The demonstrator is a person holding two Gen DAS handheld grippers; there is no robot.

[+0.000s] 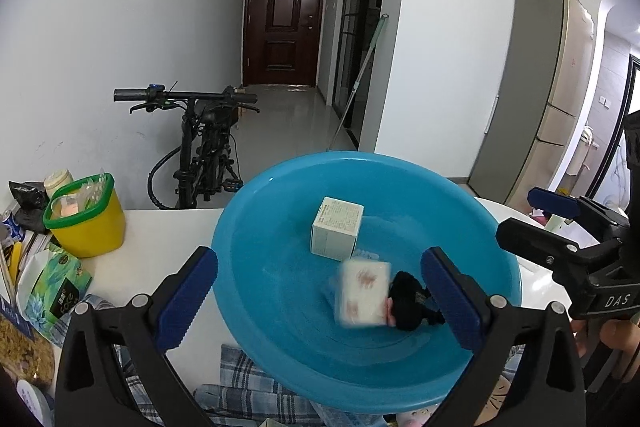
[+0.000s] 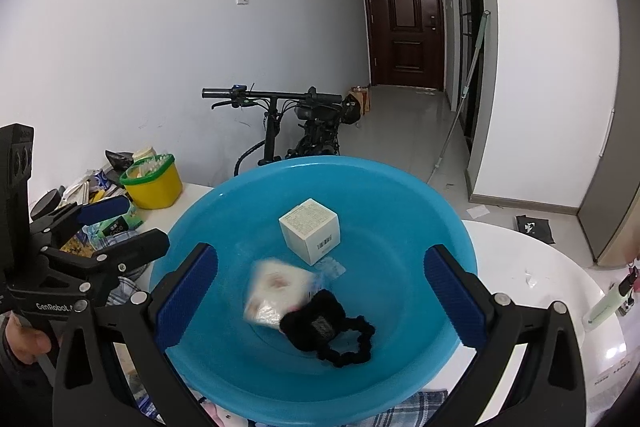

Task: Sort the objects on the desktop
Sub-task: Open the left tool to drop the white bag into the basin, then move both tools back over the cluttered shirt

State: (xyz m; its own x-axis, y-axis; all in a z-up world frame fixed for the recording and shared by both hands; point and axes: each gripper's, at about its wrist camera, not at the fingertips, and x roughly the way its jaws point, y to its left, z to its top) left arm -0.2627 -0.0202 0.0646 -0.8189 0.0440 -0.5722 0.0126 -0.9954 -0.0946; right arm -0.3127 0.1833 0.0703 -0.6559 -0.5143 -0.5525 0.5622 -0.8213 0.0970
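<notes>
A blue plastic basin (image 1: 256, 227) (image 2: 432, 211) sits on the white table. In it lie a white carton box (image 1: 337, 228) (image 2: 310, 230), a blurred white tissue packet (image 1: 363, 293) (image 2: 276, 293), which looks to be in motion, and a black hair scrunchie (image 1: 408, 301) (image 2: 332, 331). My left gripper (image 1: 320, 301) is open and empty above the basin's near side. My right gripper (image 2: 320, 301) is open and empty over the basin too. Each gripper shows in the other's view, the right one (image 1: 540, 223) and the left one (image 2: 120, 227).
A yellow tub with a green rim (image 1: 86, 219) (image 2: 154, 183) holds small items at the table's left. A green tissue pack (image 1: 56, 283), snack bags and a checked cloth (image 1: 248, 379) lie near. A green tube (image 2: 608, 303) lies at right. A bicycle (image 1: 200, 147) stands behind.
</notes>
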